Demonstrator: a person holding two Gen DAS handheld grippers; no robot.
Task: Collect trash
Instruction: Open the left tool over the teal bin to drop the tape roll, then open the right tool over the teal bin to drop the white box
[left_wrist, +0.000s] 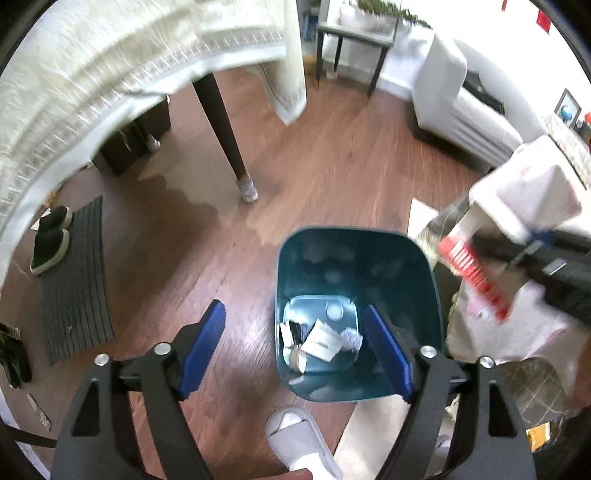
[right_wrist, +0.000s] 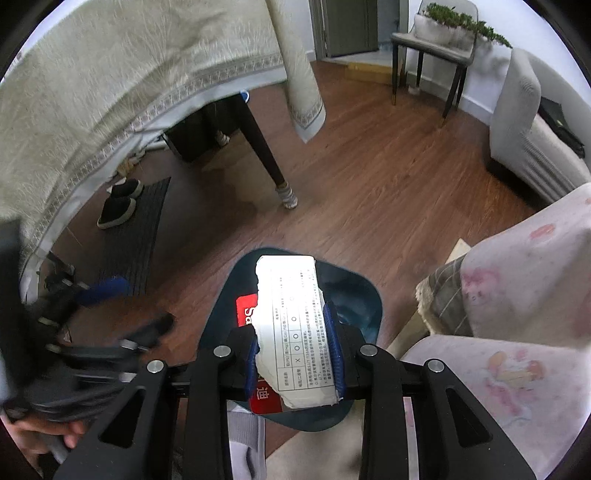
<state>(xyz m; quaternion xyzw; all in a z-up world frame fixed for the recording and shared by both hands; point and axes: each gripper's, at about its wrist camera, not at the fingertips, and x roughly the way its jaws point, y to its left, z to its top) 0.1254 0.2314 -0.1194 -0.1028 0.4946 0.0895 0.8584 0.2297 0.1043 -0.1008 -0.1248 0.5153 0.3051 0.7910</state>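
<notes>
Trash bin (left_wrist: 354, 254), teal and open-topped, is standing on the wood floor directly under both grippers. Torn packaging (right_wrist: 295, 332), long axis running toward twelve o'clock, is hanging above its mouth, pinched by the right gripper (right_wrist: 295, 354). Left gripper (left_wrist: 295, 350) is spread, empty. Scraps (left_wrist: 321, 341), seemingly paper, are lying inside.

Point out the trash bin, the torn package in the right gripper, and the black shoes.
trash bin (left_wrist: 354, 254), left wrist view, inner back wall
torn package (right_wrist: 291, 317), right wrist view, printed white face
black shoes (right_wrist: 120, 203), right wrist view, between the pair
</notes>
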